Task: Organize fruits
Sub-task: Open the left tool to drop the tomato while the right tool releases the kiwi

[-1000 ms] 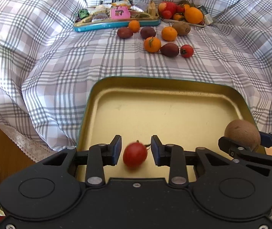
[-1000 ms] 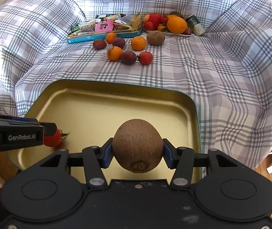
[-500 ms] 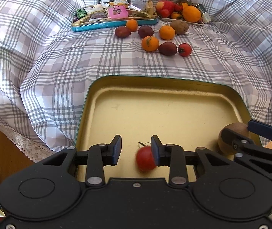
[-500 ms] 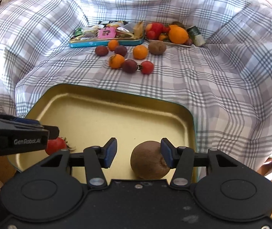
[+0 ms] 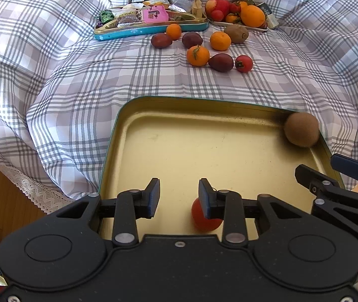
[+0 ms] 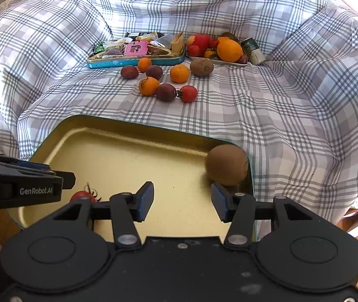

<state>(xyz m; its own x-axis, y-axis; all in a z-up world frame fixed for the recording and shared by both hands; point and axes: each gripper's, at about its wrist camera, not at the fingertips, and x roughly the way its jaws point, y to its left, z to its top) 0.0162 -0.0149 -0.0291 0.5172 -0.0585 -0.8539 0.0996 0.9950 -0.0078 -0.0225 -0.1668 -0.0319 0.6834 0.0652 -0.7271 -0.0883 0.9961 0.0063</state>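
A gold tray [image 5: 204, 151] with a teal rim lies on the checked cloth close in front of me. A red tomato [image 5: 201, 222] rests on its near floor, partly hidden behind the right finger of my left gripper [image 5: 179, 198], which is open with nothing between its pads. In the right wrist view the tomato [image 6: 81, 196] shows its green stem beside the left gripper's finger [image 6: 53, 173]. A brown kiwi [image 6: 226, 164] lies in the tray's far right corner [image 5: 301, 129]. My right gripper [image 6: 179, 202] is open and empty, short of the kiwi.
Loose on the cloth beyond the tray lie mandarins [image 5: 197, 55], dark plums [image 5: 220, 62], a tomato [image 5: 243, 63] and a second kiwi [image 5: 236, 33]. Behind them stand a teal snack tin [image 5: 151, 29], a plate of fruit [image 5: 236, 12] and a can [image 5: 269, 19]. Wooden floor shows at the left.
The tomato went from between the left jaws down to the tray floor under the right finger. The kiwi left the right jaws and rolled into the tray's far right corner.
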